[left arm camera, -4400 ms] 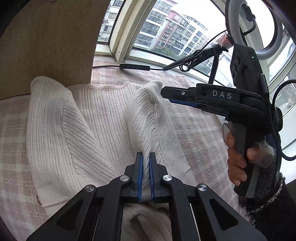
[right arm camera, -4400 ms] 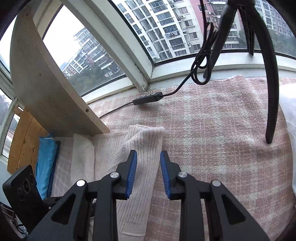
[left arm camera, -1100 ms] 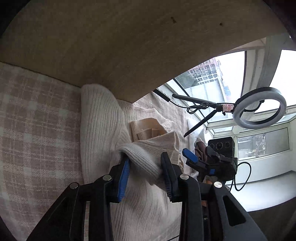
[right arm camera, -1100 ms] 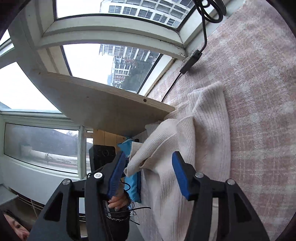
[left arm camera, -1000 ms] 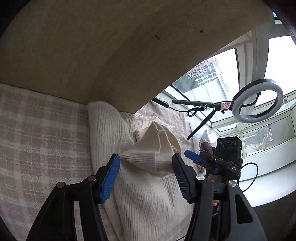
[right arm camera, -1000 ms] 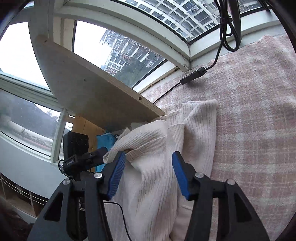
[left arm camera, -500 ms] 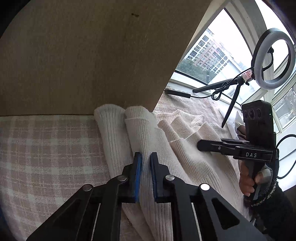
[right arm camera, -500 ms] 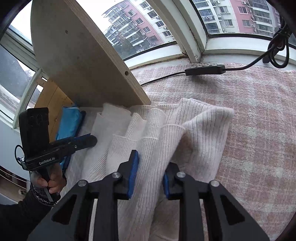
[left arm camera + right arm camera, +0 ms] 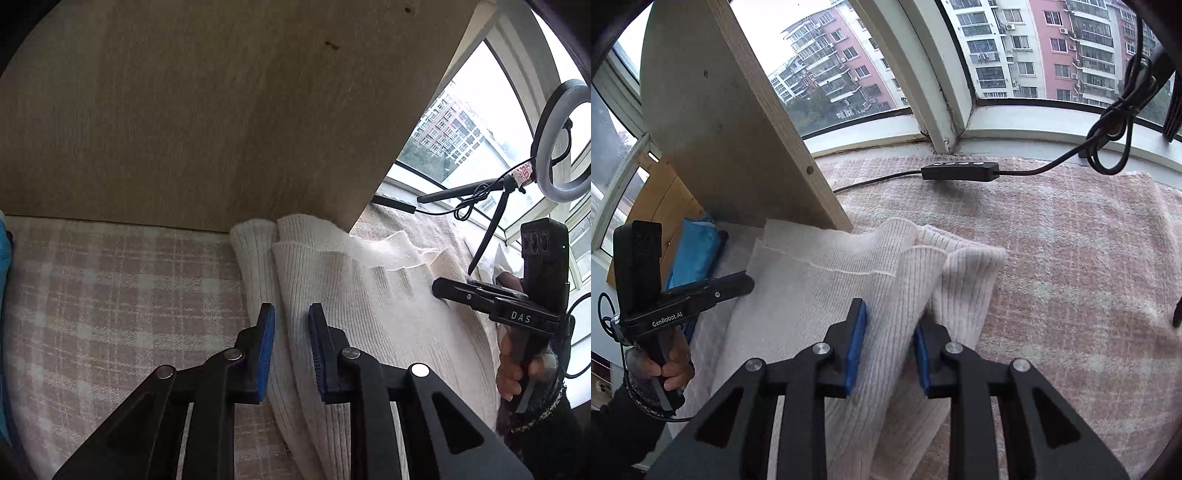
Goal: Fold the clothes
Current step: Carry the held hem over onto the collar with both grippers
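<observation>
A cream ribbed sweater (image 9: 369, 295) lies folded in layers on the pink plaid cloth (image 9: 110, 295); it also shows in the right wrist view (image 9: 849, 280). My left gripper (image 9: 291, 317) is open, its blue pads astride the sweater's left folded edge. My right gripper (image 9: 888, 332) is open, with a ridge of sweater fabric between its pads near the right folded edge. The right gripper appears in the left wrist view (image 9: 443, 288) touching the sweater's far side; the left gripper appears in the right wrist view (image 9: 738, 284) at the sweater's left.
A wooden board (image 9: 221, 110) stands upright just behind the sweater. A blue item (image 9: 694, 254) lies left of the sweater. A black cable with an inline controller (image 9: 960, 171) runs along the window sill. A ring light (image 9: 561, 140) on a stand is at the right.
Both grippers pressed down on the folded sweater half a second ago with jaws nearly shut; now both have opened. The raised fold seen one second ago lies flat.
</observation>
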Available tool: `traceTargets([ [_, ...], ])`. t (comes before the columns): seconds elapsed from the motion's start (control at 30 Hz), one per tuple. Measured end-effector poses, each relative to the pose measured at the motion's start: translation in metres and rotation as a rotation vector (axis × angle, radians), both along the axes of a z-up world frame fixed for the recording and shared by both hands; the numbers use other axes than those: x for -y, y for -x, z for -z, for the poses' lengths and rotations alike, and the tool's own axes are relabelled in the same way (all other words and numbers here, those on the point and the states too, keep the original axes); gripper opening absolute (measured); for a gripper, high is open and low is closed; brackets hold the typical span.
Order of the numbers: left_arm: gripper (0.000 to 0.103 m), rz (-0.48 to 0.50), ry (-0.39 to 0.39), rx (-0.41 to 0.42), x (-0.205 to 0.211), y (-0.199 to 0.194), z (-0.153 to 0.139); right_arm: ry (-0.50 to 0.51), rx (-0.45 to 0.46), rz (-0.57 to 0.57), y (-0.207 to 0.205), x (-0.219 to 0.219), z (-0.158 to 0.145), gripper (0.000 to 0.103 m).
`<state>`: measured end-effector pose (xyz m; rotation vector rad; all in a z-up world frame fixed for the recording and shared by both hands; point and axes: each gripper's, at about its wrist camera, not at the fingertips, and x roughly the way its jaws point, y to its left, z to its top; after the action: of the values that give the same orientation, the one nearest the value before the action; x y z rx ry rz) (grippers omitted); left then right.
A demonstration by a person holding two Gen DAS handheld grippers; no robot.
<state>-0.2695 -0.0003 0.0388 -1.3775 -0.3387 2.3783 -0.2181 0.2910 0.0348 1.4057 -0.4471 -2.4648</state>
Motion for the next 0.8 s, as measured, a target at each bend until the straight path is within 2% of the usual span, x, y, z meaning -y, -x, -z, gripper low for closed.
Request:
traceTargets([
  [0.07, 0.049, -0.014, -0.021, -0.017, 0.002, 0.002, -0.01, -0.02, -0.036, 0.031, -0.006, -0.006, -0.011, 0.067],
  [0.1, 0.06, -0.016, -0.006, -0.019, 0.003, 0.006, -0.011, -0.015, -0.044, 0.022, -0.006, -0.009, -0.013, 0.072],
  [0.27, 0.062, -0.009, 0.121, 0.053, -0.018, 0.035, 0.011, -0.072, 0.053, -0.008, 0.021, -0.013, 0.009, 0.074],
  [0.33, 0.066, -0.006, 0.125, 0.063, -0.022, 0.044, 0.022, -0.081, 0.085, -0.024, 0.032, -0.014, 0.023, 0.074],
  [0.4, 0.07, -0.006, 0.104, 0.056, -0.025, 0.049, 0.028, -0.076, 0.04, -0.053, 0.035, -0.018, 0.025, 0.076],
  [0.47, 0.069, 0.018, 0.079, 0.054, -0.027, 0.053, 0.034, -0.043, 0.013, -0.061, 0.038, -0.023, 0.025, 0.076],
  [0.5, 0.065, 0.036, 0.055, 0.051, -0.028, 0.054, 0.034, -0.023, 0.007, -0.058, 0.039, -0.026, 0.025, 0.073],
  [0.53, 0.043, 0.053, 0.029, 0.048, -0.03, 0.054, 0.034, 0.002, 0.015, -0.063, 0.04, -0.027, 0.026, 0.07],
  [0.57, 0.033, 0.079, -0.015, 0.056, -0.031, 0.054, 0.034, 0.028, 0.027, -0.07, 0.041, -0.028, 0.027, 0.043],
  [0.6, 0.024, 0.088, -0.034, 0.06, -0.032, 0.055, 0.032, 0.055, 0.04, -0.076, 0.043, -0.029, 0.028, 0.022],
  [0.67, 0.02, 0.091, -0.038, 0.066, -0.033, 0.054, 0.028, 0.077, 0.04, -0.062, 0.04, -0.03, 0.024, 0.017],
  [0.8, 0.019, 0.084, -0.151, 0.042, -0.02, 0.033, -0.001, 0.077, -0.011, -0.039, 0.02, -0.025, -0.01, 0.013],
])
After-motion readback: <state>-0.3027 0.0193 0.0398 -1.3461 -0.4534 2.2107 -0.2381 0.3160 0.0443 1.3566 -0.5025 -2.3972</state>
